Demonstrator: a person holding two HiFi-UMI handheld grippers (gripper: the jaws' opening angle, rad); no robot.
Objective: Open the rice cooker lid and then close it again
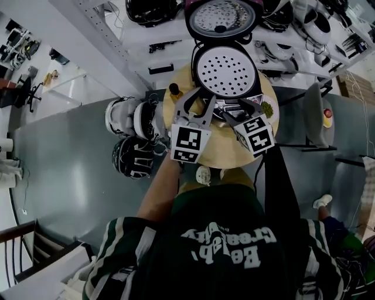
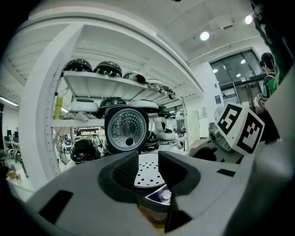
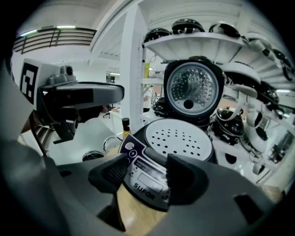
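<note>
The rice cooker [image 1: 225,88] stands on a round wooden table [image 1: 220,153] with its lid [image 1: 222,17] swung up and back, the inner face toward me. A white perforated plate [image 1: 225,71] covers the pot's mouth. My left gripper [image 1: 198,106] is open at the cooker's front left, level with the rim, with nothing between its fingers. My right gripper [image 1: 243,110] is open just in front of the control panel [image 3: 144,174] and tilts down at it. Through the right gripper view the lid [image 3: 191,92] rises behind the plate [image 3: 177,138]. My left gripper [image 2: 148,168] frames the plate.
A dark-capped bottle [image 1: 174,89] and a small dish of green stuff [image 1: 267,109] sit on the table beside the cooker. Helmets [image 1: 132,120] lie left of the table. White shelving [image 2: 115,85] with more helmets stands behind. A white chair [image 1: 316,114] is at the right.
</note>
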